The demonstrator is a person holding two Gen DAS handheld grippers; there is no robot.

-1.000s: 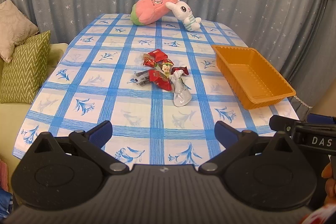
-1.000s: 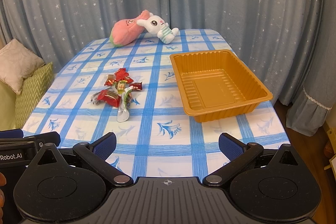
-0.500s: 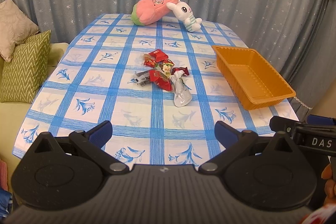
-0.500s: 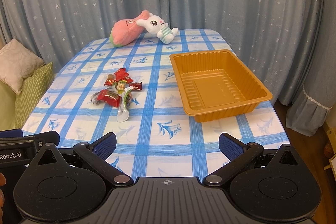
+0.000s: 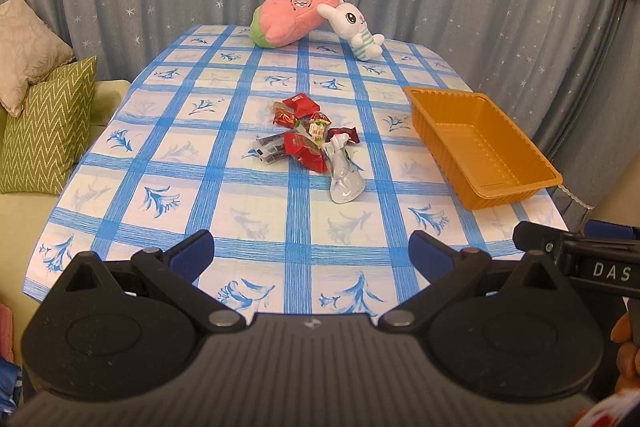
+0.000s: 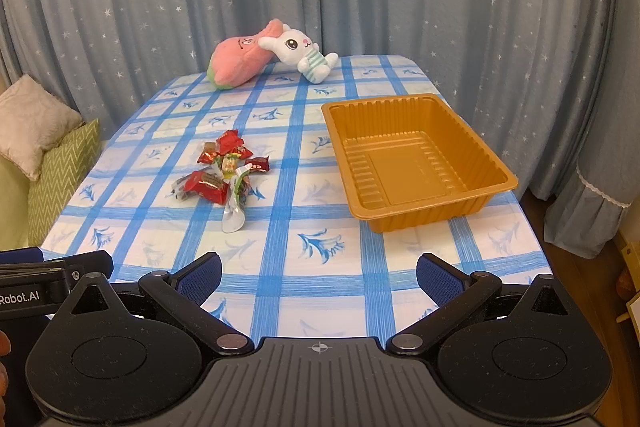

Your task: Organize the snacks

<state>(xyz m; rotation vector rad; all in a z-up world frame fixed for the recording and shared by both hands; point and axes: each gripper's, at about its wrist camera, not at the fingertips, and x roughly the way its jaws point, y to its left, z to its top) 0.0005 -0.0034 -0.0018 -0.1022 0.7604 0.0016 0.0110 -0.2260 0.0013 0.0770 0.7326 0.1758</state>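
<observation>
A small pile of wrapped snacks point(image 5: 310, 141), mostly red packets with one silver pouch point(image 5: 345, 177), lies in the middle of the blue checked tablecloth; it also shows in the right wrist view point(image 6: 224, 173). An empty orange plastic tray point(image 5: 486, 147) stands to its right, seen too in the right wrist view point(image 6: 416, 163). My left gripper point(image 5: 312, 257) is open and empty, above the near table edge, well short of the pile. My right gripper point(image 6: 318, 277) is open and empty, near the table's front edge, in front of the tray.
A pink plush point(image 5: 294, 21) and a white rabbit plush point(image 5: 356, 27) lie at the far end of the table. A sofa with green point(image 5: 46, 127) and beige cushions stands at the left. Blue star curtains hang behind. The floor drops off at the right point(image 6: 592, 267).
</observation>
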